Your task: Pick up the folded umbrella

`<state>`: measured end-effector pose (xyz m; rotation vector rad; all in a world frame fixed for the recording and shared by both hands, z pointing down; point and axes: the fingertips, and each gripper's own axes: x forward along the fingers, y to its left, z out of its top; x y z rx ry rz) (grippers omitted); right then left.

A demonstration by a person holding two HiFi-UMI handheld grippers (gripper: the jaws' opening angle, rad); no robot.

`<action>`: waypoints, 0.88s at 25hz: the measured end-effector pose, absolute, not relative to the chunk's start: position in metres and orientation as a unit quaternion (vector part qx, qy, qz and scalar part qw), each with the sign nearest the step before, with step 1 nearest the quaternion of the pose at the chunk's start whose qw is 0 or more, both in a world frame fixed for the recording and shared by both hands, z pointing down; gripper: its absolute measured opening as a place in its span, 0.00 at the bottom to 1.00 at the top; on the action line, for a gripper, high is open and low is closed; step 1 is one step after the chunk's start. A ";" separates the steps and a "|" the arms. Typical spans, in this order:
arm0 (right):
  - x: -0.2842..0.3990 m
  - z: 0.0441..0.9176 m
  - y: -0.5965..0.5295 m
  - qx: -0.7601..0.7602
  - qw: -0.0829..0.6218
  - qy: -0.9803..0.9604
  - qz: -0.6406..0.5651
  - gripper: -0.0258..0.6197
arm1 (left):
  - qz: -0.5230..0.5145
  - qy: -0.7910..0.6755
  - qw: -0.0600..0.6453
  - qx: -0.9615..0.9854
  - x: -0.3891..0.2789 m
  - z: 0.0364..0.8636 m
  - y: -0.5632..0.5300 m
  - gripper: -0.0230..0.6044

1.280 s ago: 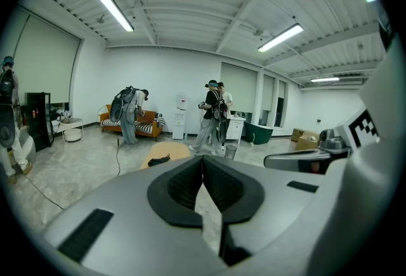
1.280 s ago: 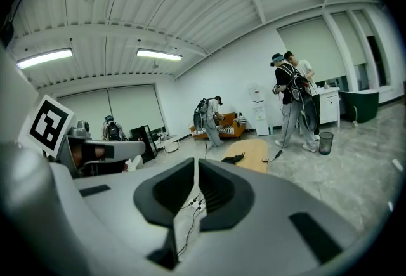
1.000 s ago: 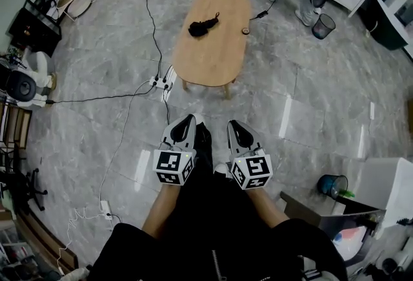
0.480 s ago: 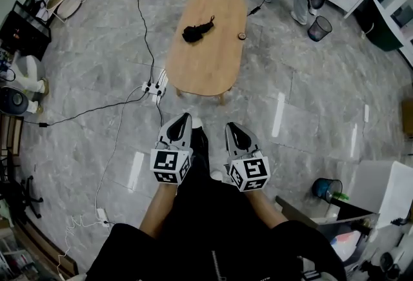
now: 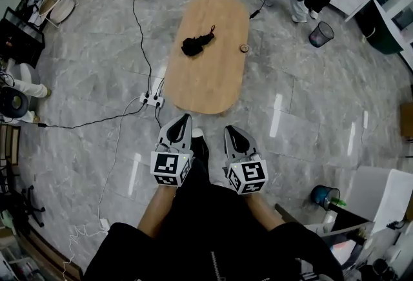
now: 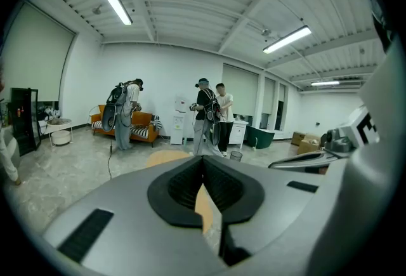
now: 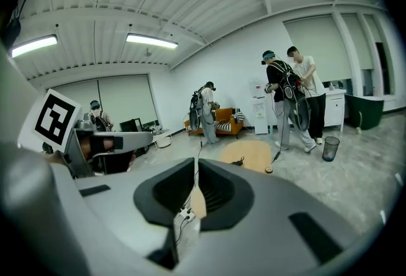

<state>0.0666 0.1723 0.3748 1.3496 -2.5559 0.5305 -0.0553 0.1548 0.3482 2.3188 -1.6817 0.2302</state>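
Note:
The folded black umbrella (image 5: pixel 197 42) lies on the left half of an oval wooden table (image 5: pixel 210 83). In the right gripper view the umbrella (image 7: pixel 238 161) is a small dark shape on the far table (image 7: pixel 254 155). My left gripper (image 5: pixel 184 119) and right gripper (image 5: pixel 230 130) are held side by side over the floor, just short of the table's near end and well short of the umbrella. Both are shut with nothing in them. In the left gripper view the left gripper (image 6: pixel 203 164) hides most of the table (image 6: pixel 166 157), and the umbrella does not show.
A small round object (image 5: pixel 244 48) sits at the table's right edge. A power strip (image 5: pixel 153 101) with trailing cables lies on the floor left of the table. A mesh bin (image 5: pixel 321 33) and people stand beyond it. A blue bucket (image 5: pixel 324 196) stands at the lower right.
The table and umbrella have come nearer and lower in the head view as both grippers travelled forward together. Their jaws have stayed shut.

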 end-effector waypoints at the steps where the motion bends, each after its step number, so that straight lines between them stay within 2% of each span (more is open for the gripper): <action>1: 0.061 0.376 0.162 0.457 0.103 -0.865 0.181 0.08 | 0.080 -0.577 0.136 0.801 -0.060 0.350 0.144 0.06; 12: 0.000 0.369 0.036 0.466 0.120 -0.858 0.181 0.08 | 0.090 -0.545 0.154 0.819 -0.114 0.360 0.016 0.06; 22: -0.022 0.368 -0.027 0.488 0.123 -0.845 0.180 0.08 | 0.090 -0.521 0.149 0.835 -0.141 0.361 -0.054 0.06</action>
